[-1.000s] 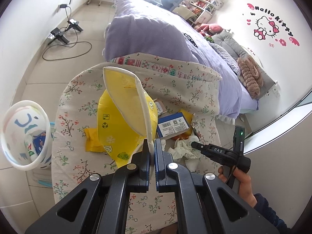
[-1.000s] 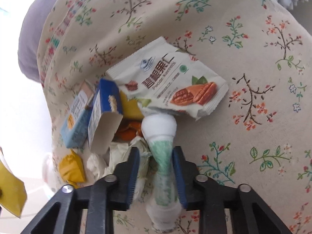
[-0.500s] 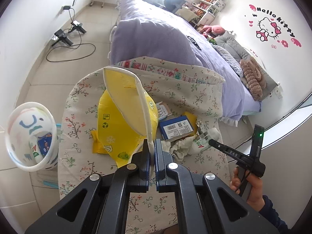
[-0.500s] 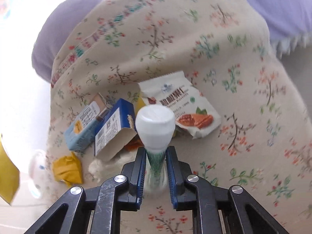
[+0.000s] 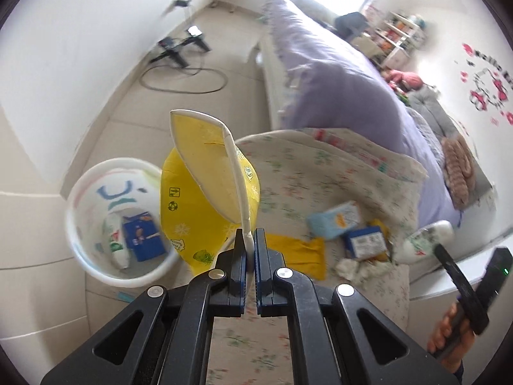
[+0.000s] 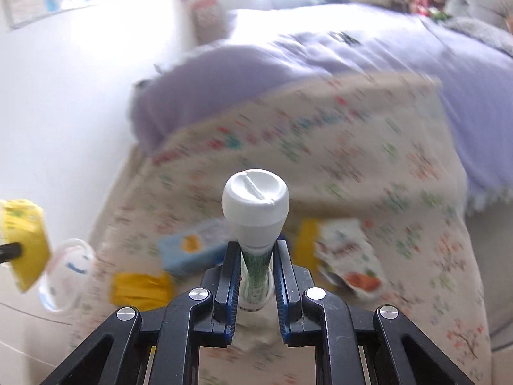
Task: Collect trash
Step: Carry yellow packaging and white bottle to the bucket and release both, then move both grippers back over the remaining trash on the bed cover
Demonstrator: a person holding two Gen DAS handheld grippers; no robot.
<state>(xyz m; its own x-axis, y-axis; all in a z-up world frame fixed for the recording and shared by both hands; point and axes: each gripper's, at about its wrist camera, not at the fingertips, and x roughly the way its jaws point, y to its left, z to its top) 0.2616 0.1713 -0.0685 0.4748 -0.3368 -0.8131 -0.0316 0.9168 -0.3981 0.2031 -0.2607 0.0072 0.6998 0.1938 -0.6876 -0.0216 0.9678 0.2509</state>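
The left hand-held gripper (image 5: 249, 240) is closed on the white edge of a yellow bag (image 5: 205, 199), which fills the middle of the left wrist view. On the yellow side, small black symbols are printed, one of them a recycling sign; no words can be read there. At the left of that frame stands a white bin (image 5: 96, 256) with blue and green marks drawn inside; a tube and a dark blue box lie at its bottom.

The right hand-held gripper (image 6: 256, 256) grips a green-patterned tube (image 6: 255, 266) with a wide white cap (image 6: 255, 199), cap pointing away from the camera. The writing on the tube is too blurred to read.

Behind it, on the floral cloth (image 6: 352, 147), the other trash lies: a light blue carton (image 6: 189, 250), a yellow wrapper (image 6: 141, 287) and a white snack packet (image 6: 352, 263) with an orange picture. At the right edge of the left wrist view, a Hello Kitty sticker (image 5: 487, 86) is on the wall; its letters are blurred.
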